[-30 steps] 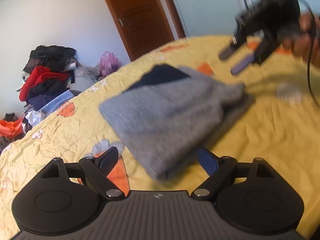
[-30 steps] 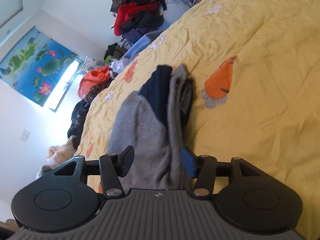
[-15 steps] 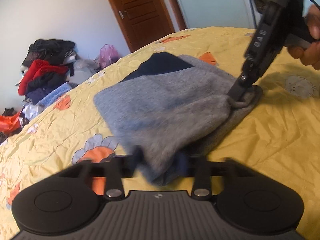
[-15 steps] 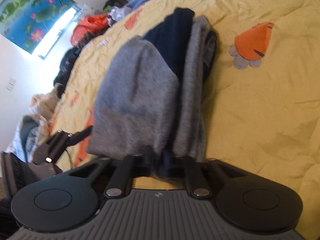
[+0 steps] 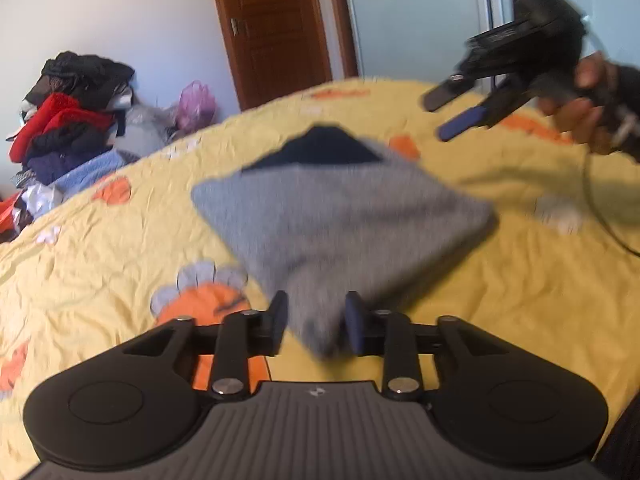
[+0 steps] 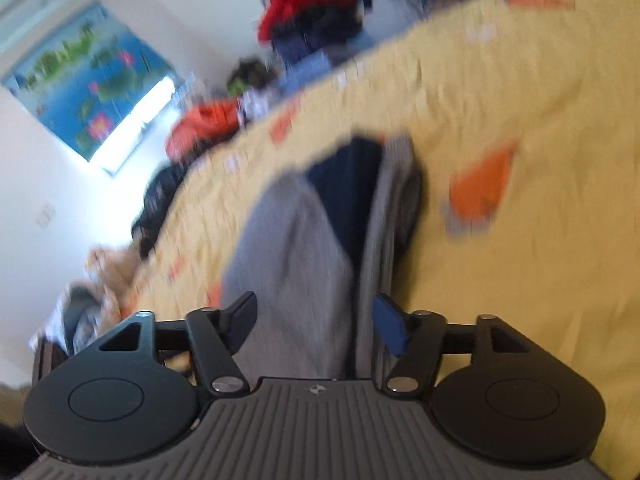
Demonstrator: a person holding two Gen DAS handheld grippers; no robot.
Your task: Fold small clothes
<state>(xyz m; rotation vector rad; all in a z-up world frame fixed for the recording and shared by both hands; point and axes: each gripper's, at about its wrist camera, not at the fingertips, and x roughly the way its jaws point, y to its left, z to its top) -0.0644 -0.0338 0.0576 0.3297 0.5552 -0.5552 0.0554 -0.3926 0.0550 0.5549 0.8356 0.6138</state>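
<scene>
The folded grey garment (image 5: 340, 216) lies flat on the yellow bedspread (image 5: 100, 264), with a dark navy panel (image 5: 316, 150) at its far edge. Both views are motion-blurred.

Left gripper (image 5: 316, 326): jaws opening. The near corner of the garment sits between the fingers; pad contact cannot be confirmed, and a narrow gap appears on each side.

Right gripper (image 6: 316, 320): jaws opening and spread wide. In the left wrist view it (image 5: 456, 110) is raised above the bedspread, far right of the garment, clear of the cloth, held by a hand (image 5: 588, 108).

Open bedspread surrounds the garment on all sides. A clothes pile (image 5: 68, 108) stands beyond the bed's far left edge, near a brown door (image 5: 272, 28).
</scene>
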